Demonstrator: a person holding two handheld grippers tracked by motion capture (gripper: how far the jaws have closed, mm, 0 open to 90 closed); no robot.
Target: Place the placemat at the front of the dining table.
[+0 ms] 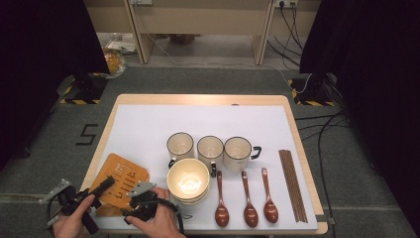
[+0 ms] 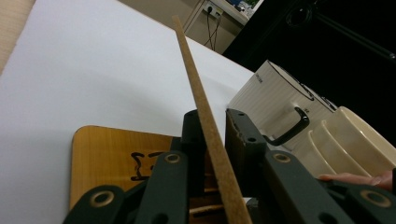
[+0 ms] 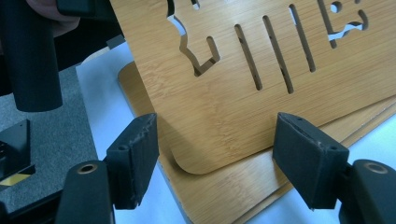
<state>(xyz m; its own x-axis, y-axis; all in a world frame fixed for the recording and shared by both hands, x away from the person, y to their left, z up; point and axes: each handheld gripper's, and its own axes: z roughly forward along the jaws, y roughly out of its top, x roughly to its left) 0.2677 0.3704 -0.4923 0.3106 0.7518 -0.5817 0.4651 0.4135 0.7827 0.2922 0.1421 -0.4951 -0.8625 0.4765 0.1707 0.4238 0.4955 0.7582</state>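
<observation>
Left gripper (image 1: pixel 101 187) sits at the table's 7 o'clock corner, jaws nearly closed on the edge of a wooden board (image 1: pixel 120 179); in the left gripper view that board (image 2: pixel 205 121) runs edge-on between the two jaws and on past them toward 12 o'clock. The clamped board is tilted up off a second wooden board (image 3: pixel 224 186) lying flat on the white mat (image 1: pixel 143 124).

Right gripper (image 1: pixel 142 192) is just at 3 o'clock of the left one, jaws spread wide, holding nothing. In the right gripper view the lifted board's rounded lower corner hangs between the two open jaws, clear of both.

Stacked bowls (image 1: pixel 188 179) are just at 3 o'clock of the boards, three mugs (image 1: pixel 210 148) at 12 o'clock of the bowls, three wooden spoons (image 1: pixel 245 198) at 3 o'clock of the bowls, chopsticks (image 1: pixel 292 183) near the table's 3 o'clock edge.
</observation>
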